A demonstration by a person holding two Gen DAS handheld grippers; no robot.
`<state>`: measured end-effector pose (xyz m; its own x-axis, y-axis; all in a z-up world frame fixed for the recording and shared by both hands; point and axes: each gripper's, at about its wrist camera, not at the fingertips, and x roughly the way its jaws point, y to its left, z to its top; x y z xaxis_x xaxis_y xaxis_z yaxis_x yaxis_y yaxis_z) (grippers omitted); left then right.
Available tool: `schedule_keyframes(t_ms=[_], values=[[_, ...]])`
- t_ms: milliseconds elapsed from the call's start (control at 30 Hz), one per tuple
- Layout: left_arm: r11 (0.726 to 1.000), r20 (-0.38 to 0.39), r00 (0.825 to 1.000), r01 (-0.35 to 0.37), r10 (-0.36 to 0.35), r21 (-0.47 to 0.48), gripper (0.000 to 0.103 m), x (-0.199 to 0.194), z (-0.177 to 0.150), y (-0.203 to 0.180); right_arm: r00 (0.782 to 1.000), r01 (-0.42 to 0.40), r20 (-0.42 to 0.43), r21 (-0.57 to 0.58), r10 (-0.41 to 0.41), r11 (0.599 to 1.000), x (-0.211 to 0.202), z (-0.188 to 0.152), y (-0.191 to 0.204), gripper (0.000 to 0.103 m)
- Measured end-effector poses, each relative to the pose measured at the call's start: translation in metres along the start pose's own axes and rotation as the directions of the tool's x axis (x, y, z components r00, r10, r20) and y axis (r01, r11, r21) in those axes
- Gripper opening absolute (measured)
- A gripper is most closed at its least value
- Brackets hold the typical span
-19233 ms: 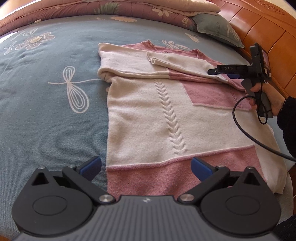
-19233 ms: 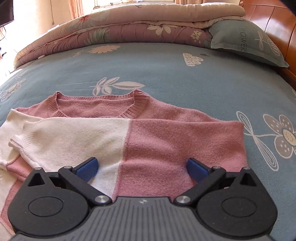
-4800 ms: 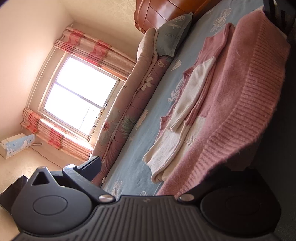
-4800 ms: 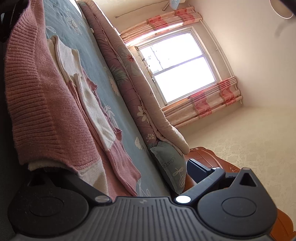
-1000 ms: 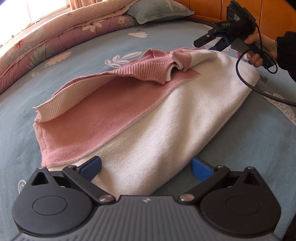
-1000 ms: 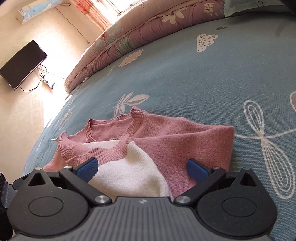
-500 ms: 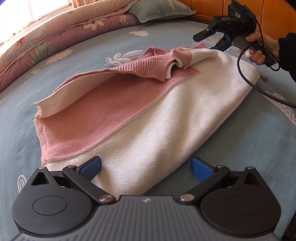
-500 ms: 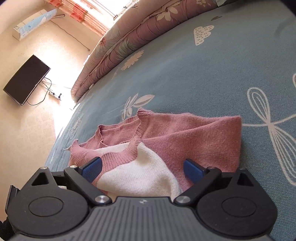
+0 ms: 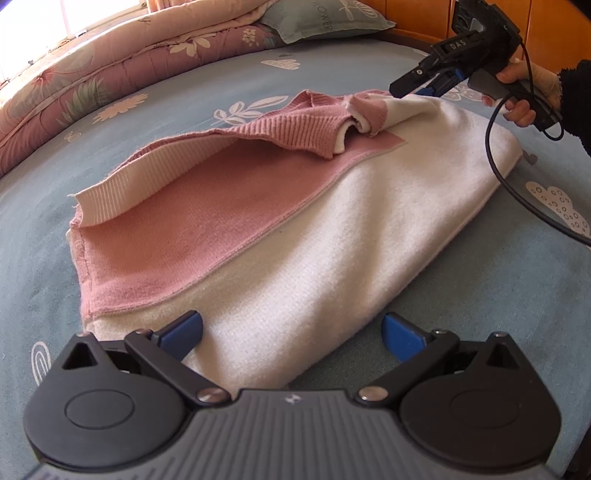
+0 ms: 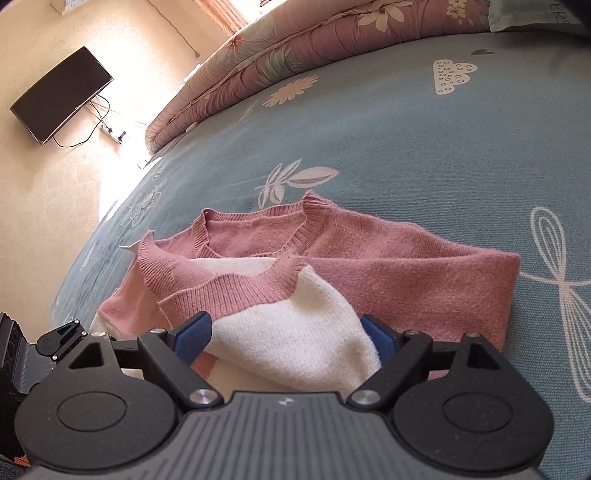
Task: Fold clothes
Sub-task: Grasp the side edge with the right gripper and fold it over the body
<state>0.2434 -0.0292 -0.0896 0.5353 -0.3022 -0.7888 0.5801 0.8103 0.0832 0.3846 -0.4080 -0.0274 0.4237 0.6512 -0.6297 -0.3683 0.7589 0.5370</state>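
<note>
Home bedroom: bed (image 10: 424, 122), quilt (image 9: 110, 66), pillow (image 9: 325, 18), wall TV (image 10: 61, 94).

The right gripper (image 9: 424, 83) reads "DAS"; the pillow (image 9: 325, 18) reads "FLOWER".

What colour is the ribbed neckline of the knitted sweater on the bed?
The ribbed neckline of the knitted sweater is dusty pink, clearest in the right wrist view.

Your left wrist view sits low at the sweater's (image 9: 303, 258) near end, looking along it toward the pillow (image 9: 325, 18) and the right gripper (image 9: 424, 83). Your right wrist view looks from the collar end — close over it — toward the wall TV (image 10: 61, 94). Both share the sweater and bed (image 9: 221, 88).
</note>
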Motion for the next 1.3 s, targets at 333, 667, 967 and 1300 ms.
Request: schedule_keyframes(t_ms=[333, 667, 967, 1300], values=[[1.000, -0.003, 1.000, 0.000, 0.000, 0.007, 0.102, -0.002, -0.002, -0.001, 0.997, 0.044, 0.066, -0.042, -0.041, 0.998, -0.019, 0.004, 0.011, 0.091], [1.000, -0.008, 1.000, -0.008, 0.008, 0.003, 0.102, -0.002, -0.003, -0.002, 0.998, -0.018, -0.061, -0.024, 0.016, 1.000, 0.017, 0.002, 0.042, 0.100], [1.000, -0.005, 1.000, -0.016, 0.016, 0.002, 0.102, -0.007, -0.006, -0.002, 0.939, 0.283, 0.148, 0.179, -0.310, 0.942, -0.012, 0.012, -0.002, 0.089], [1.000, -0.004, 1.000, -0.019, 0.019, 0.002, 0.102, -0.004, -0.005, -0.004, 0.980, 0.158, 0.093, 0.194, -0.178, 0.968, -0.034, -0.014, -0.019, 0.076]])
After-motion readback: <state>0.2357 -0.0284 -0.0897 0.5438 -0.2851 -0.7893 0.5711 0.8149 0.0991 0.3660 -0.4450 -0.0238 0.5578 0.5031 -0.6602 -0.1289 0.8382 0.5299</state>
